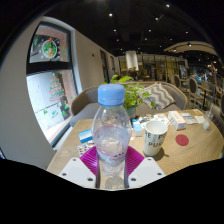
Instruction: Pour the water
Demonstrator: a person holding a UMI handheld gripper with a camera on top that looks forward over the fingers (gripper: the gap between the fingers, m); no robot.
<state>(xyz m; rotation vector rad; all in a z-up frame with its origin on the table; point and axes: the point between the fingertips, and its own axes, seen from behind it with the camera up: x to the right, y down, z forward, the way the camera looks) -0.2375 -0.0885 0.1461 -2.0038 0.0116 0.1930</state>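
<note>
A clear plastic water bottle [111, 135] with a light blue cap [111, 95] stands upright between my fingers, held above the round wooden table [190, 150]. My gripper [112, 160] is shut on the bottle's lower body, with both magenta pads [90, 158] pressing its sides. A white paper cup [154, 137] with a green pattern stands on the table just to the right of the bottle, a little beyond the fingers. The cup's inside is not visible.
A red coaster [182, 140] and some small cards [190, 118] lie on the table beyond the cup. A green potted plant [133, 92] stands behind the bottle. Grey chairs [88, 98] ring the table's far side. A small blue-and-white packet [85, 136] lies left of the bottle.
</note>
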